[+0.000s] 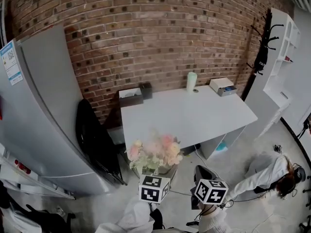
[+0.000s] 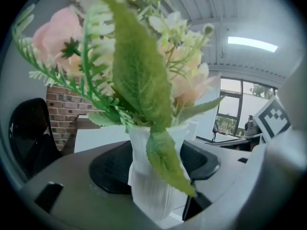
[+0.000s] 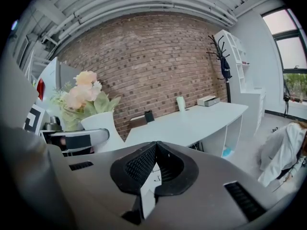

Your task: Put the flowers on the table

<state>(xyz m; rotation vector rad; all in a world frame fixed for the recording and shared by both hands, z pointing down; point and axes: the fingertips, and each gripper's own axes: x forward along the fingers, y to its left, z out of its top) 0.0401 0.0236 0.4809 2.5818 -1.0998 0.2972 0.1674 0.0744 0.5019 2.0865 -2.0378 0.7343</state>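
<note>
Within the left gripper [image 2: 156, 169], a white vase [image 2: 149, 188] holds pink flowers [image 2: 187, 83].

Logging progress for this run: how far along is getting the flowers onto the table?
Done: the left gripper is shut on the white vase that holds the flowers. In hand: the vase is held up by the front edge of the white table, not resting on it. Left: carry it over the tabletop, set it down, release. The right gripper is shut and empty.
</note>
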